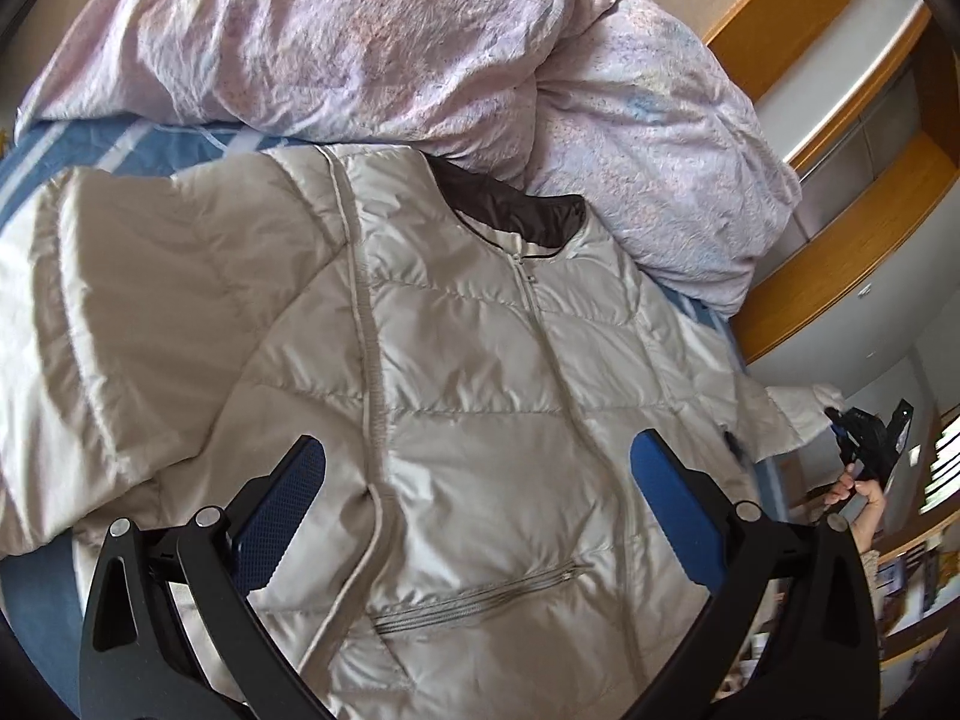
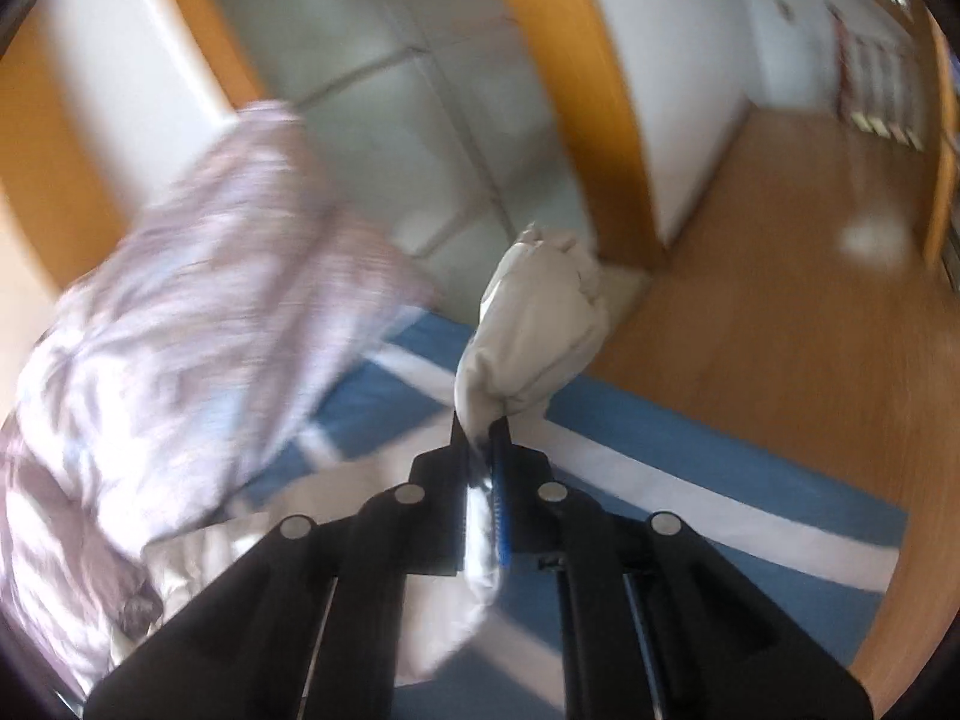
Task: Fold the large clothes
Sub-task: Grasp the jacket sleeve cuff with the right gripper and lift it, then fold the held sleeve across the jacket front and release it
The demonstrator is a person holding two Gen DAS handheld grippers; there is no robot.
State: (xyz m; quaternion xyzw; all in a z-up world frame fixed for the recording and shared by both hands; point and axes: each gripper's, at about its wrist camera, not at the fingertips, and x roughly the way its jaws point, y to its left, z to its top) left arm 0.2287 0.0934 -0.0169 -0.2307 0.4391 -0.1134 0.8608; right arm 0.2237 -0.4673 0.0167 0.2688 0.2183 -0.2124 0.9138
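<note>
A pale beige puffer jacket [image 1: 480, 372] lies front-up on a blue striped bed sheet [image 1: 120, 147], its zip closed and dark collar lining at the top. One sleeve is folded over at the left. My left gripper [image 1: 477, 480] is open and empty, hovering above the jacket's lower front. My right gripper [image 2: 480, 426] is shut on the end of the jacket's other sleeve [image 2: 534, 324], holding it lifted off the bed. It also shows at the far right of the left wrist view [image 1: 864, 432], held by a hand.
A crumpled pink floral duvet [image 1: 390, 42] is piled at the far side of the bed, also in the right wrist view [image 2: 180, 312]. Wooden floor [image 2: 750, 312] and orange wood frames with frosted panels [image 2: 420, 120] lie beyond the bed edge.
</note>
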